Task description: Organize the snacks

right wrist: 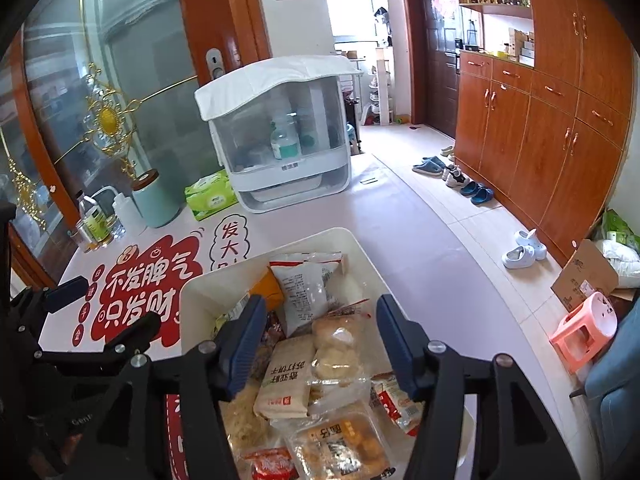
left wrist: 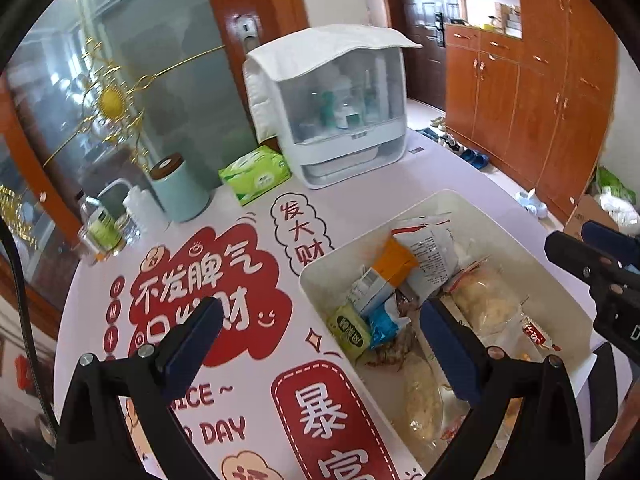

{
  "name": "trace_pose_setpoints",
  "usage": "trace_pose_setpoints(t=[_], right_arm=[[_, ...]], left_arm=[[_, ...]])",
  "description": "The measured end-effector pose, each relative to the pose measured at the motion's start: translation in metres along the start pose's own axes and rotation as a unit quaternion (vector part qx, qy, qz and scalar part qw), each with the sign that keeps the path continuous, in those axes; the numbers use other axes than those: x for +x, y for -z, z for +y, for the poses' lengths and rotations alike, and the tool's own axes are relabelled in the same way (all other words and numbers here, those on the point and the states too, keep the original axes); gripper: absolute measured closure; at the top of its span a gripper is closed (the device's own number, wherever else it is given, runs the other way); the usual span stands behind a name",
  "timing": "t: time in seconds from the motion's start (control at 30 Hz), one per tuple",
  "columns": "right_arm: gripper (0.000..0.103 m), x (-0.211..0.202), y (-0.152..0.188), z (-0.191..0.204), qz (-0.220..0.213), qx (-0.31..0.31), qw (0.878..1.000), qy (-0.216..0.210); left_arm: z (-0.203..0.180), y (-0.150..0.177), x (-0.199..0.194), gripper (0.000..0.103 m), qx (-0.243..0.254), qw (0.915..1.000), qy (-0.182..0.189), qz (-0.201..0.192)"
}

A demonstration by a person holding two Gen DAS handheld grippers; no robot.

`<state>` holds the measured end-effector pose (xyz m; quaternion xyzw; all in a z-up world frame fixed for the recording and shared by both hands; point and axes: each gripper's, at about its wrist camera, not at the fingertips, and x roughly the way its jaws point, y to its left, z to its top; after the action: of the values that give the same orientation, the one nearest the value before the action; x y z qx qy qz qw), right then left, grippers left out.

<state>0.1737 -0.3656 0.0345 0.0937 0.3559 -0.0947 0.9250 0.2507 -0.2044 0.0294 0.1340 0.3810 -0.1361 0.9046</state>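
Tablecloth (left wrist: 240, 360) lettering "NICE ~ DAY"

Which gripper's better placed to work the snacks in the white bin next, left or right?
Probably right. The right gripper hangs open directly over the packets in the white bin; the left gripper, open, straddles the bin's near-left wall, one finger over the tablecloth.

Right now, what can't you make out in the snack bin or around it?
- Bin near end: right wrist view, cut off by the bottom edge and right gripper.
- Snacks under left gripper: left wrist view, covered by its fingers.
- Cabinet contents: both views, blurred behind frosted plastic.
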Motion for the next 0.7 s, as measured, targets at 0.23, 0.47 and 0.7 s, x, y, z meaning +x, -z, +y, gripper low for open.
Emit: trace_pose_setpoints(t=[0.23,0.47,0.7], right_arm=[[0.044,-0.016,0.014,0.009,0.004,-0.019,1.000,-0.014],[0.044,-0.044,0.046,0.018,0.010,-0.030,0.998,-0.046],[0.043,-0.082,0.083,0.031,-0.003,-0.050,0.996,-0.076]], left_arm=[[0.017,0.021,-0.031,0.004,-0.045,0.9989,-0.007,-0.014],[0.026,0.053,-0.081,0.001,-0.073,0.9962,-0.020,-0.044],[0.032,0.100,-0.134,0.001,-0.095,0.9924,-0.031,-0.071]])
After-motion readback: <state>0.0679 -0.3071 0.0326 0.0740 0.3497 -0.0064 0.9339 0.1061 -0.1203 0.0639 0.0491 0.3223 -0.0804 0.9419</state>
